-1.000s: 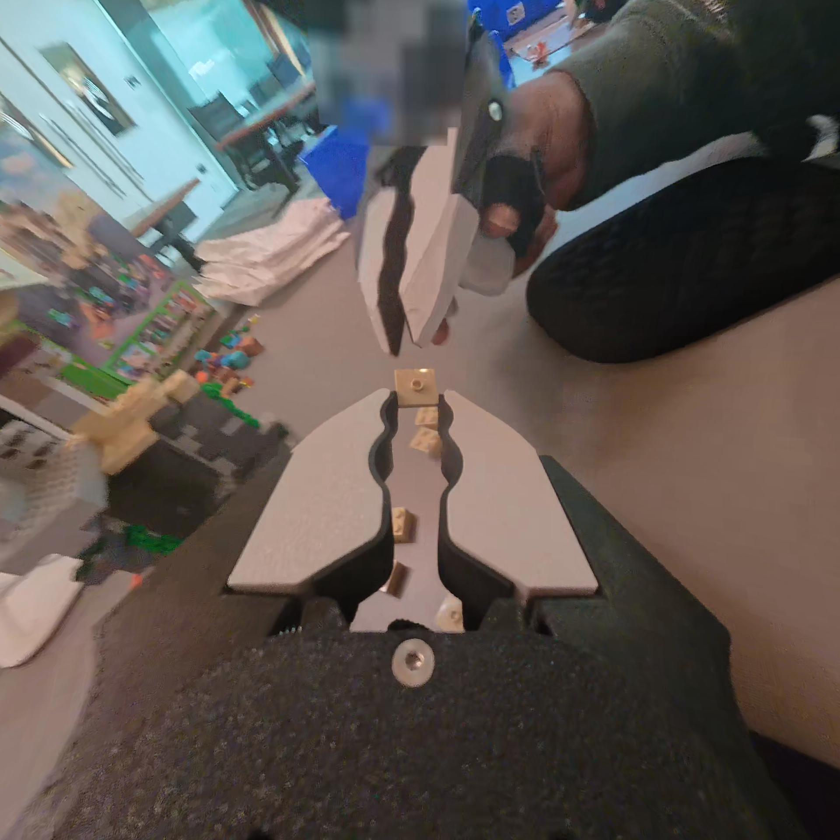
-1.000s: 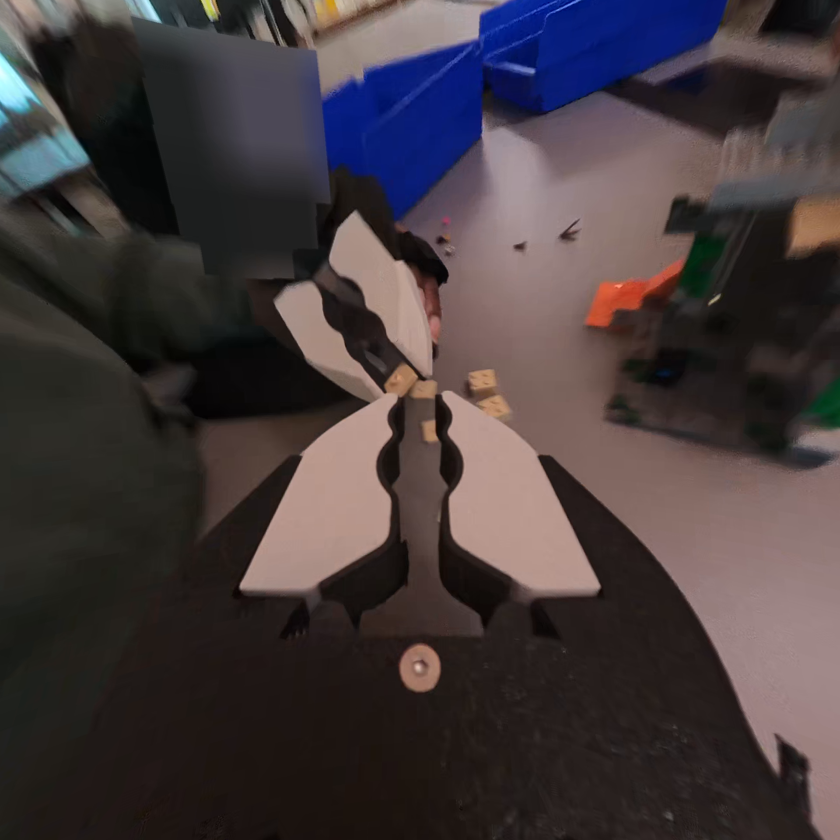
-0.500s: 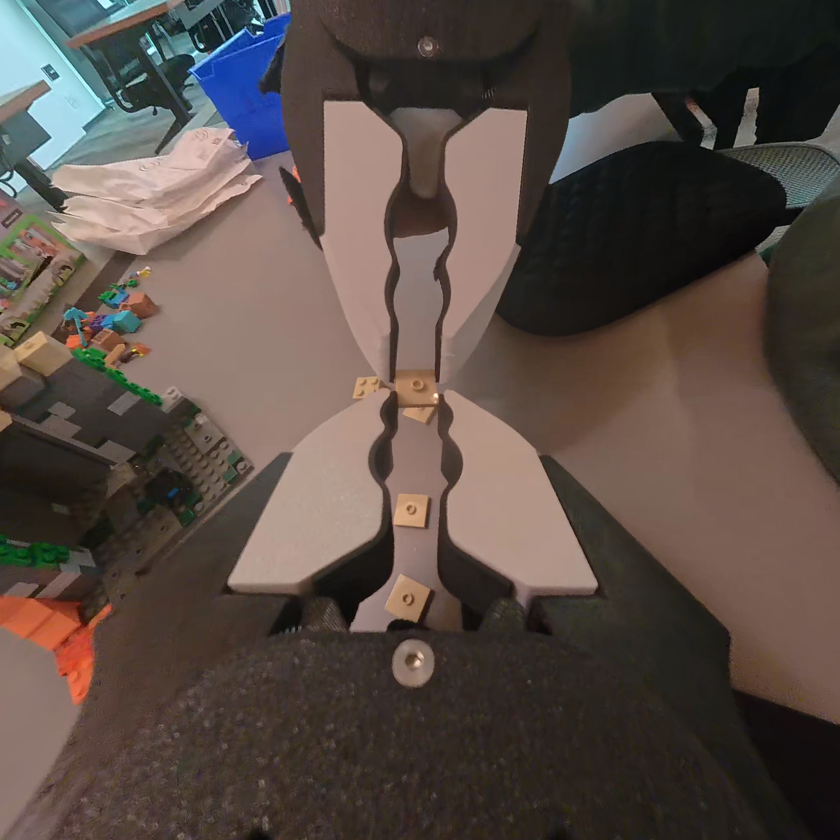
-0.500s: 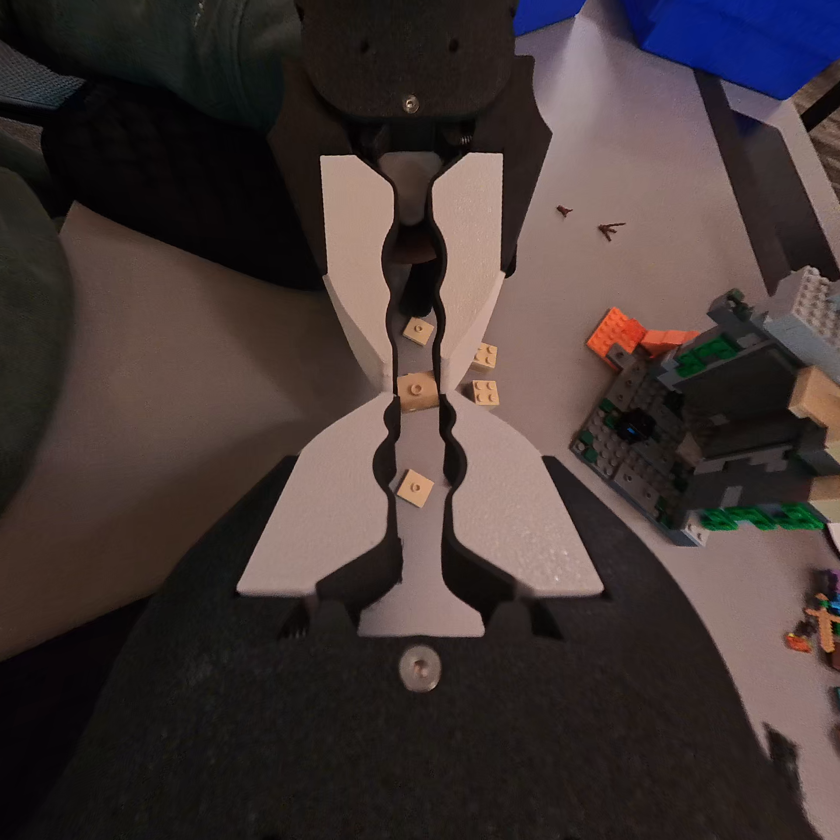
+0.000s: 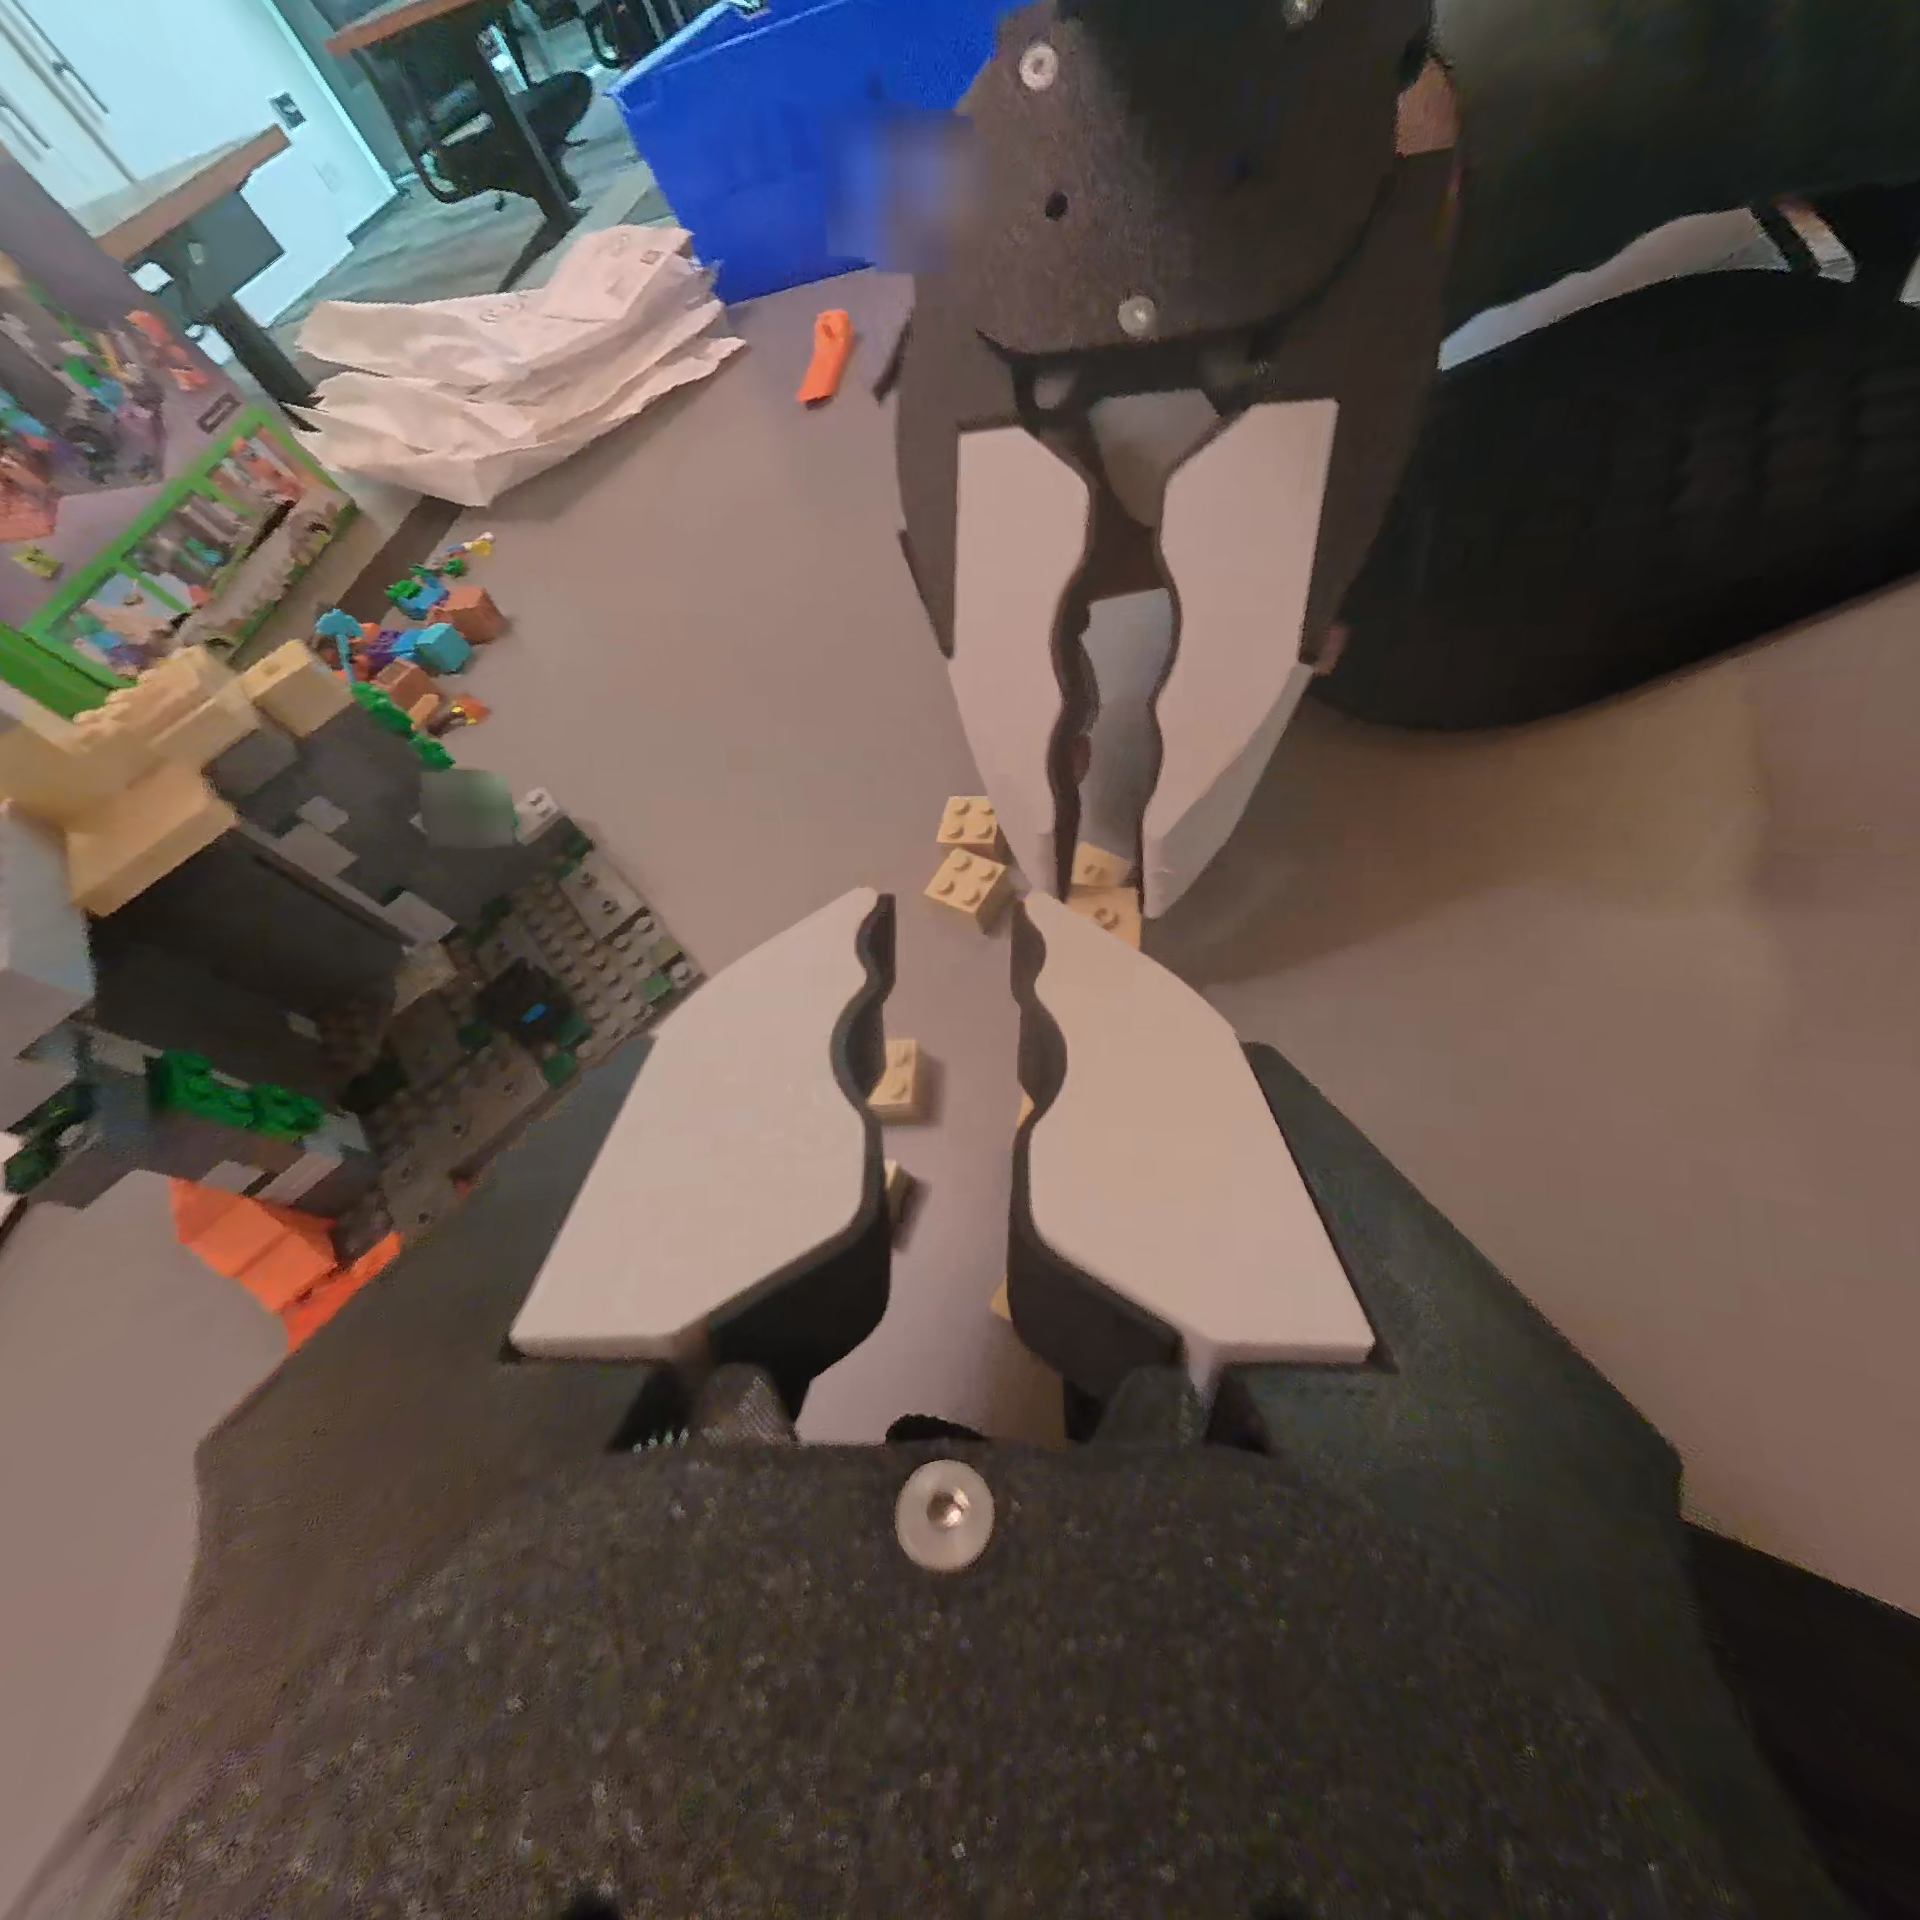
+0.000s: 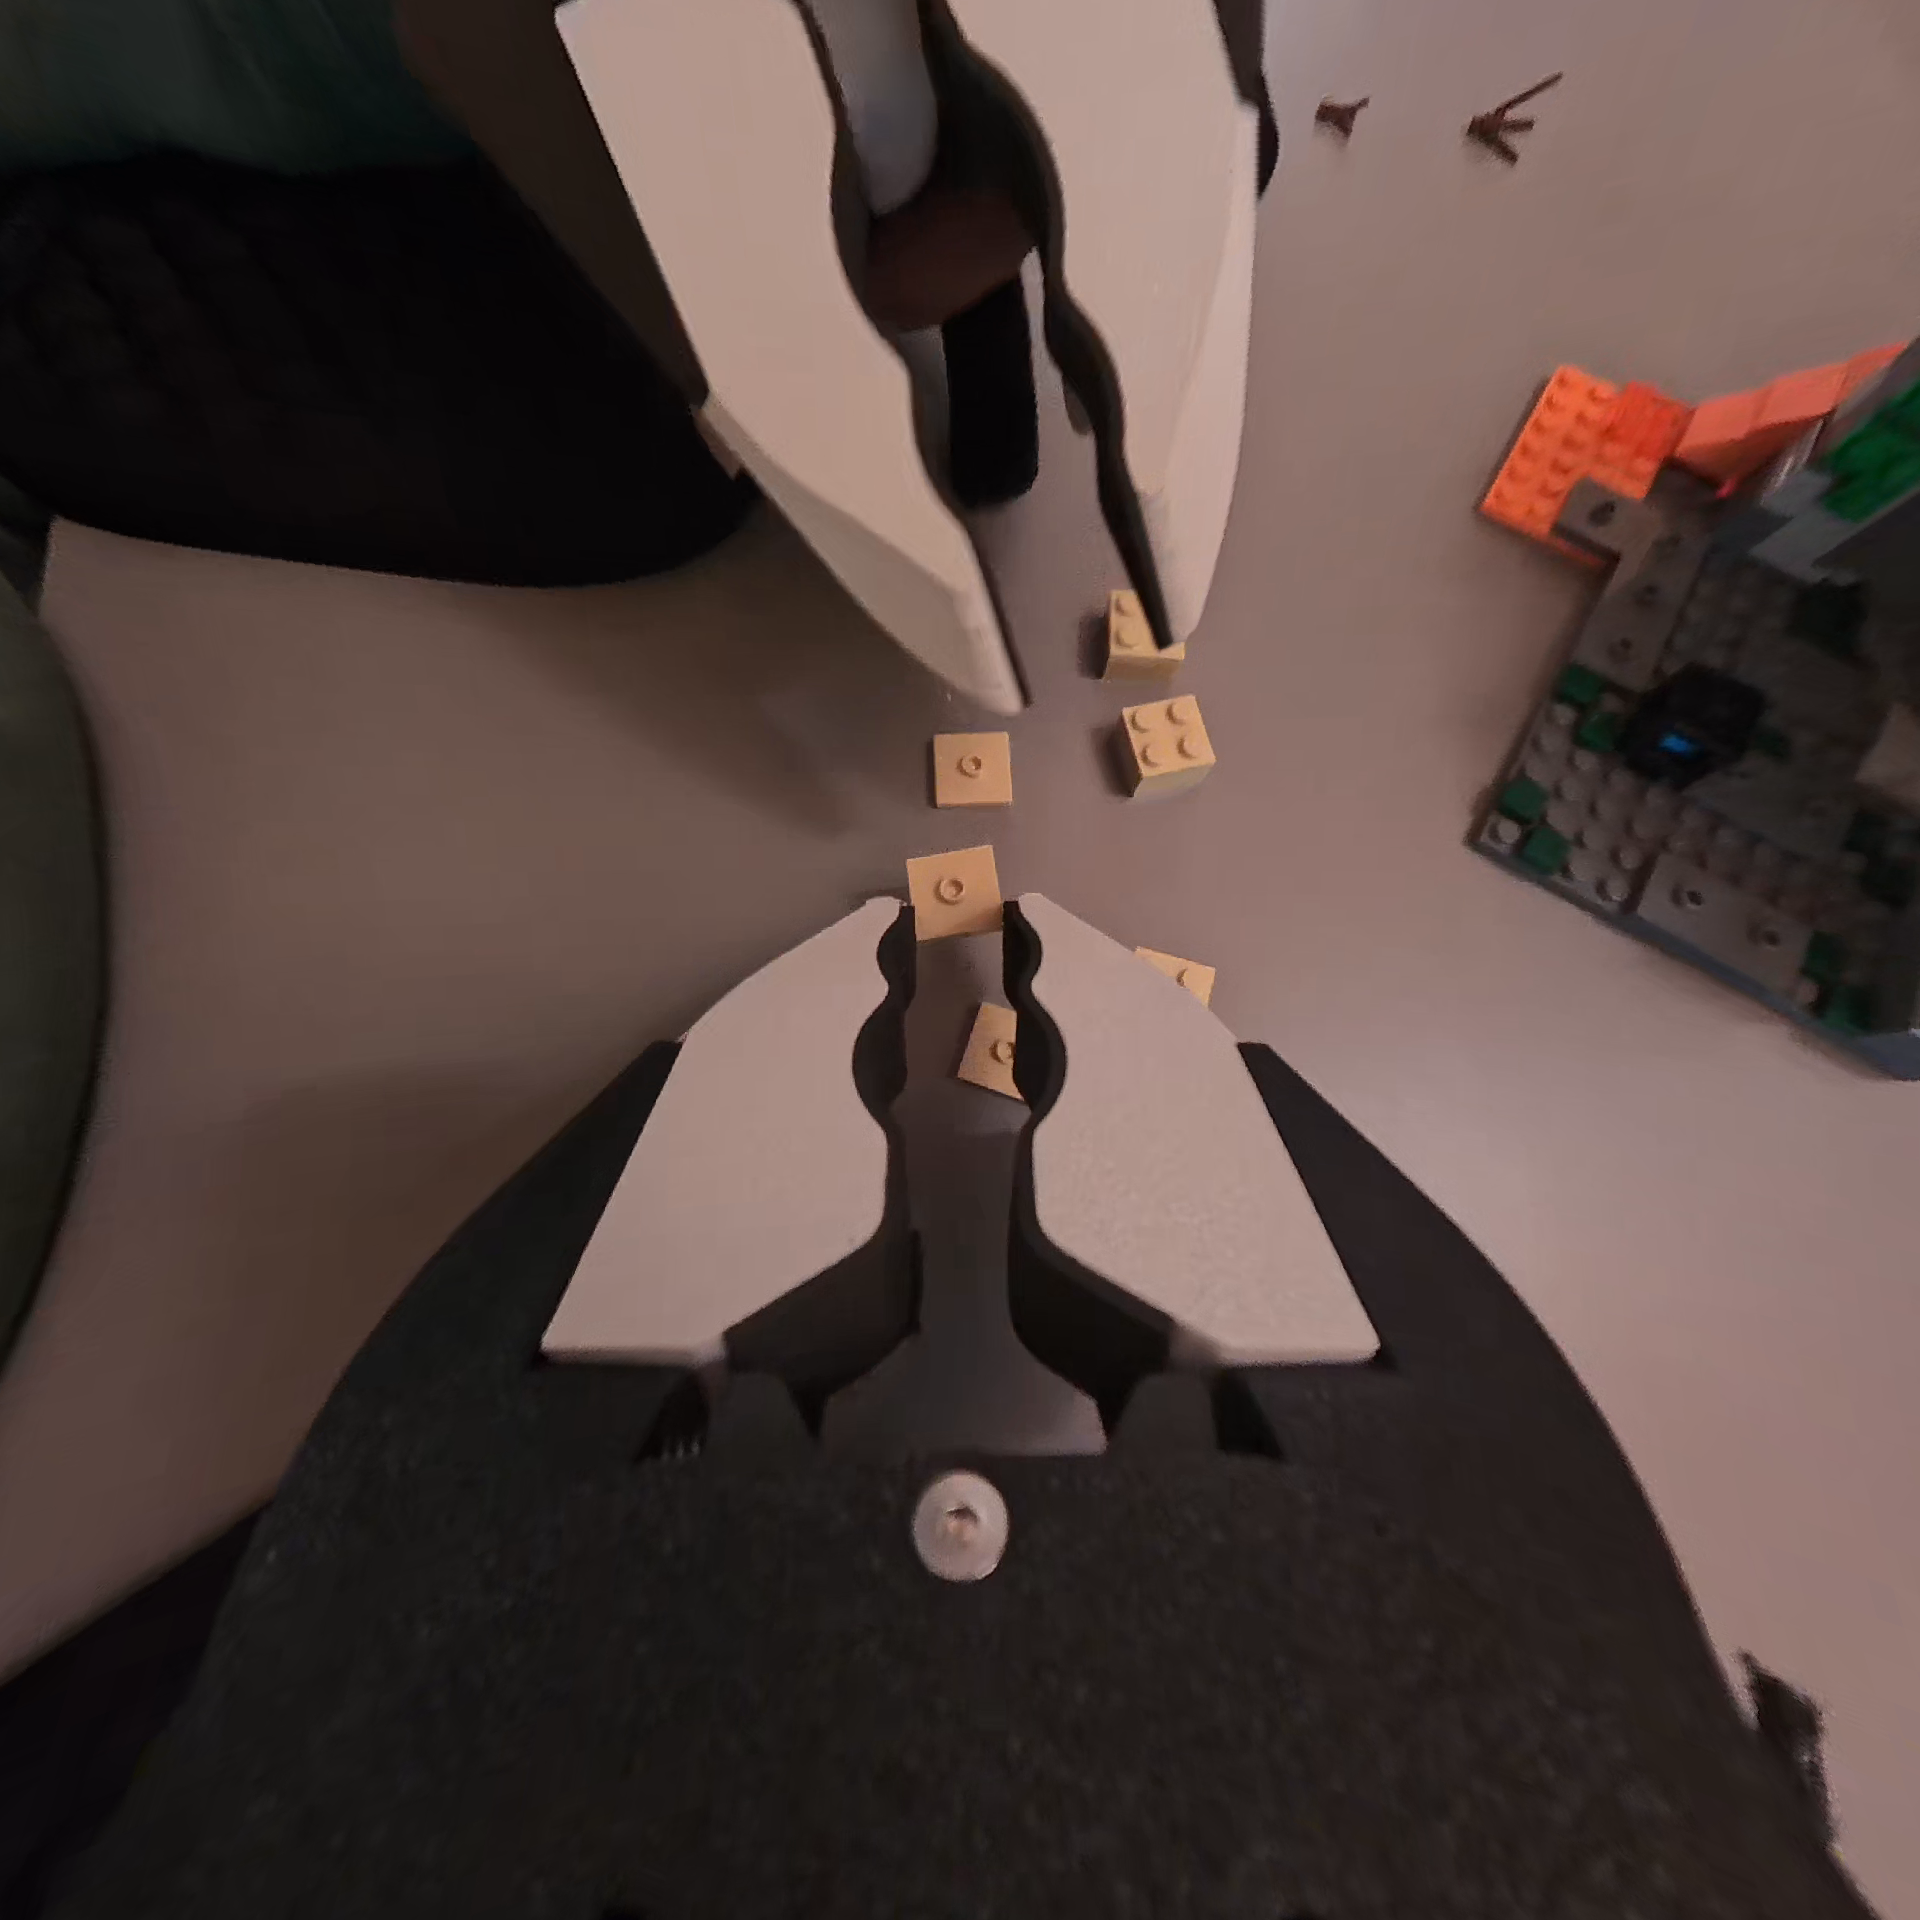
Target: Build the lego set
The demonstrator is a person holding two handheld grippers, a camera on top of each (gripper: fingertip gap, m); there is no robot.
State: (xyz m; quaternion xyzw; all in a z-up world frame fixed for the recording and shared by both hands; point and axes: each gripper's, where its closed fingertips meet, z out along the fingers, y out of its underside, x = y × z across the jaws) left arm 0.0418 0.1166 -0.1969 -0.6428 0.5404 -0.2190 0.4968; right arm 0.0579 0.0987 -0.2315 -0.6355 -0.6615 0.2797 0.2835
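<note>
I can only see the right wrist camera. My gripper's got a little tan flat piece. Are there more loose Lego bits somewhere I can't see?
Observer: Yes. The left wrist view shows a small colourful pile of pieces on the table, beyond the grey build.
Operator: Is the box there too?
Observer: A box with a green edge sits farther back, at that view's left edge.
Operator: Any tools lying around?
Observer: A small orange tool lies alone near the white paper bags.
</note>
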